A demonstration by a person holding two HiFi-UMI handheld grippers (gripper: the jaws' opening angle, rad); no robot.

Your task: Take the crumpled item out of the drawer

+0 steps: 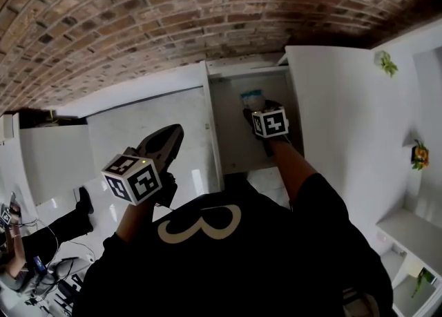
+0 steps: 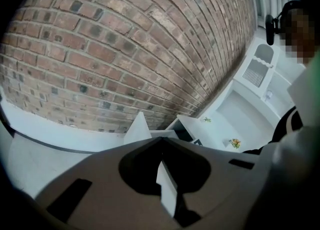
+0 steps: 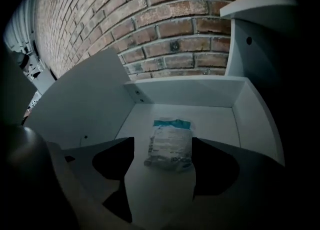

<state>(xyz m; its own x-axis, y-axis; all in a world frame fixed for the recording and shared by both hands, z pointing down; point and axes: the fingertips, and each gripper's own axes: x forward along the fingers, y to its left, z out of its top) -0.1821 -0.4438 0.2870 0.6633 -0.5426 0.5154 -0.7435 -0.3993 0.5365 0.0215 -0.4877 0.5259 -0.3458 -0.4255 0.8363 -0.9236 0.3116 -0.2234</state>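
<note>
A crumpled packet [image 1: 252, 94] with a teal top band lies on the pale floor of an open white drawer [image 1: 235, 132] at upper centre of the head view, near the drawer's back wall. The right tool [image 1: 254, 110] reaches into the drawer with its jaws spread wide. In the right gripper view the packet [image 3: 170, 144] sits on the drawer floor [image 3: 212, 124] between the two jaw tips of the right tool [image 3: 164, 143], and neither pad presses on it. The left tool [image 1: 173, 135], at centre left, is clenched on nothing and held clear of the drawer. A red-brown brick wall [image 1: 173, 12] fills the top of the frame above white panels [image 1: 345, 115], and two small potted plants [image 1: 418, 155] stand at the right edge.
</note>
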